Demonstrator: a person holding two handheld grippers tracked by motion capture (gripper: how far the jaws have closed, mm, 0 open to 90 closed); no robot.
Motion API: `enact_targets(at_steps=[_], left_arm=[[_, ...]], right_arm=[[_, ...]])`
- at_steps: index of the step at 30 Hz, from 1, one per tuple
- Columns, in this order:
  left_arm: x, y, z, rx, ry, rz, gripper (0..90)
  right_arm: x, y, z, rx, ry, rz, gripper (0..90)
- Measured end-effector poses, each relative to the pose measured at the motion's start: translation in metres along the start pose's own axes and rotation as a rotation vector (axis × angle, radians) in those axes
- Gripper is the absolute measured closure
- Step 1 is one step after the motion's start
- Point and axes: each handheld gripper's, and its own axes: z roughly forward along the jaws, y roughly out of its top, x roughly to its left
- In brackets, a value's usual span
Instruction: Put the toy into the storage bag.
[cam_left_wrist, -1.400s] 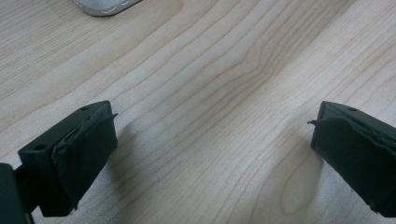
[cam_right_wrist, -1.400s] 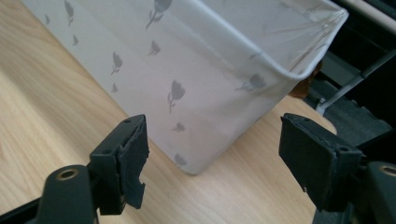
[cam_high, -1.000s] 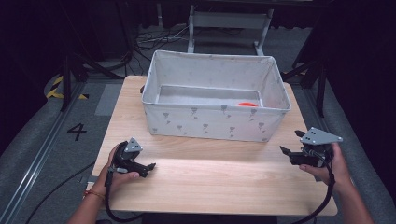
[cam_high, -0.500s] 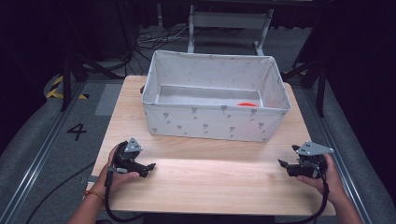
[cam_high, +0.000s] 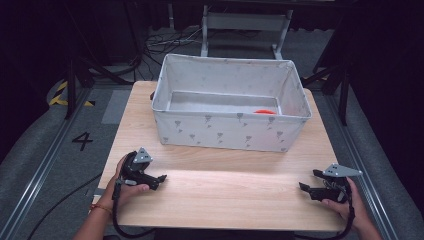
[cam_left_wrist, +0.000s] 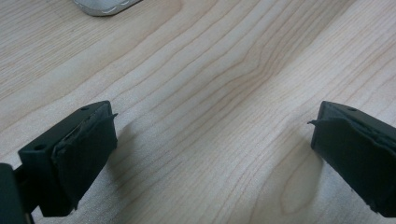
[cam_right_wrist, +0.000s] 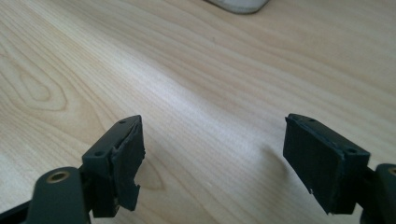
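Observation:
My left gripper (cam_high: 161, 178) rests low on the wooden table (cam_high: 225, 200) near its front left. A hand holds it, and its jaws stand open over bare wood (cam_left_wrist: 212, 126). My right gripper (cam_high: 307, 179) sits low at the table's front right, also in a hand. Its jaws have just been opening and stand wide apart with nothing between them (cam_right_wrist: 212, 135). A white fabric bin (cam_high: 230, 132) with small grey marks stands at the back middle of the table. An orange thing (cam_high: 264, 112) lies on its floor at the right.
A light corner of the bin shows at the top of the left gripper view (cam_left_wrist: 105, 5) and of the right gripper view (cam_right_wrist: 238, 4). Beyond the table are a grey floor with a "4" mark (cam_high: 82, 141), yellow-black tape (cam_high: 60, 95), cables and a metal frame (cam_high: 245, 22).
My right gripper has come down toward the table at the front right and a little nearer the person. The left gripper and the bin have not moved.

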Motion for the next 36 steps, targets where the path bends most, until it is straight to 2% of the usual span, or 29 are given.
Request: enact_targets(at_steps=[4, 13, 36], left_arm=[[-0.0001, 0.0000, 0.0000, 0.000, 0.001, 0.000, 0.6], [-0.0011, -0.0005, -0.0005, -0.001, 0.015, -0.009, 0.5], [-0.0012, -0.0004, -0.0006, 0.000, 0.016, -0.009, 0.5]], right_arm=[[-0.0024, -0.0020, 0.0016, -0.006, -0.023, 0.029, 15.3], [-0.0027, -0.0020, 0.0018, -0.005, -0.033, 0.039, 14.9], [-0.0027, -0.0020, 0.0018, -0.005, -0.033, 0.039, 14.9]])
